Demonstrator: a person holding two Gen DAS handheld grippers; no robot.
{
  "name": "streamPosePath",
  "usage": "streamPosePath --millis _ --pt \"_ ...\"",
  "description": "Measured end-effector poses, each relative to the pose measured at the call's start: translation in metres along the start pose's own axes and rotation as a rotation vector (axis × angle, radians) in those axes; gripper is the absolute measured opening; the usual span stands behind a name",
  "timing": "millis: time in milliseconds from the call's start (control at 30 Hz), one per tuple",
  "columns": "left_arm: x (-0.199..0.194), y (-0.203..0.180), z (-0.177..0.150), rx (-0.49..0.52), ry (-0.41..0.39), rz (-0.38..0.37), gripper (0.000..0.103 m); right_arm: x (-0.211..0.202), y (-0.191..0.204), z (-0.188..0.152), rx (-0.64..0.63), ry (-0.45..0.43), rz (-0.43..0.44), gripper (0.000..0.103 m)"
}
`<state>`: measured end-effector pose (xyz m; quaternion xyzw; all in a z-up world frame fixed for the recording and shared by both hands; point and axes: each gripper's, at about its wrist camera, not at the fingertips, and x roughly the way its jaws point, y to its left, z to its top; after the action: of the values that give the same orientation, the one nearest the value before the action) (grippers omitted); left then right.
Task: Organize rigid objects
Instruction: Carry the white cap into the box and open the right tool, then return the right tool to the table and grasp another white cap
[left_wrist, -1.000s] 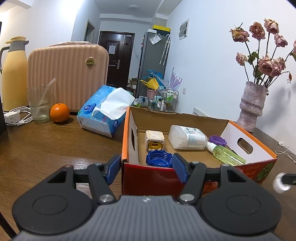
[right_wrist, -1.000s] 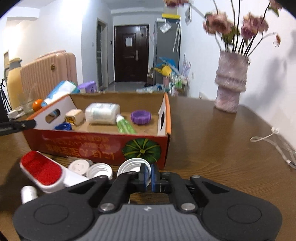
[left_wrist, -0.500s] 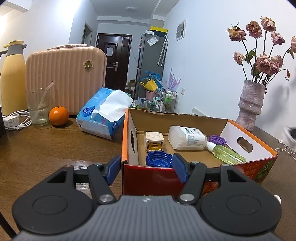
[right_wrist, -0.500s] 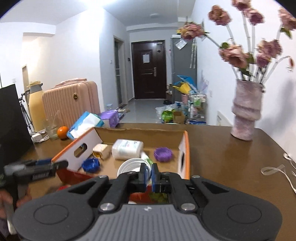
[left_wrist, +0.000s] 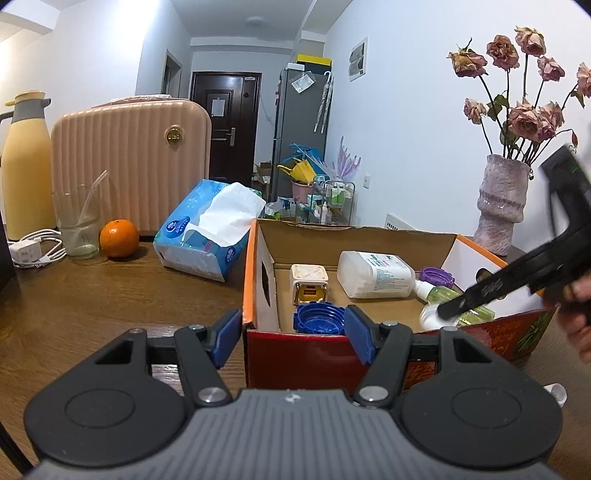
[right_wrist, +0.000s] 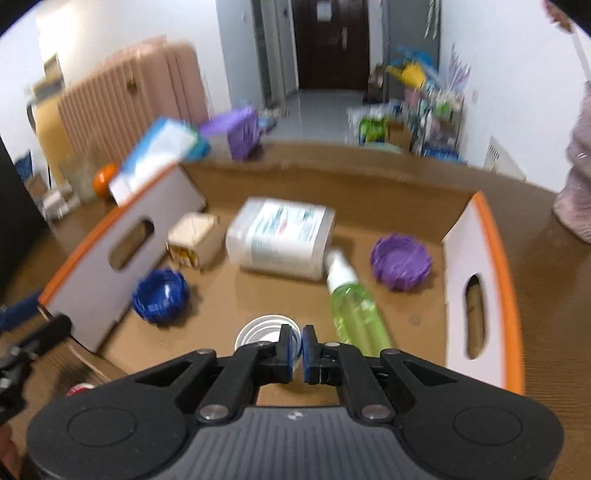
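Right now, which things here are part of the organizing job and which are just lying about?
Job: cardboard box, white lid in the right gripper, blue lid, purple lid, green spray bottle, white bottle, charger cube.

Bystanders: suitcase, tissue pack, orange, vase.

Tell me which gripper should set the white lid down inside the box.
Right. The right gripper is shut on the white lid and already hangs over the cardboard box floor beside the green bottle. The left gripper straddles the box's near corner, holding no lid.
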<state>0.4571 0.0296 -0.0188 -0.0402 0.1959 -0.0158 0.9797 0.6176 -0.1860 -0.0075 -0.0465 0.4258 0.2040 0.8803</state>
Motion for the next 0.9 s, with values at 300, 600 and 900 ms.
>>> streamPosePath --millis 300,600,900 --pt "0.001 0.001 0.0 -0.006 0.001 -0.002 0.062 0.016 0.0 -0.009 0.018 0.022 -0.014 0.036" --pt "0.001 0.001 0.0 0.0 -0.002 0.0 0.062 -0.017 0.0 -0.011 0.016 -0.051 -0.009 0.038" --pt "0.001 0.001 -0.001 -0.003 -0.01 -0.001 0.063 -0.104 -0.003 -0.062 0.02 -0.242 -0.008 0.051"
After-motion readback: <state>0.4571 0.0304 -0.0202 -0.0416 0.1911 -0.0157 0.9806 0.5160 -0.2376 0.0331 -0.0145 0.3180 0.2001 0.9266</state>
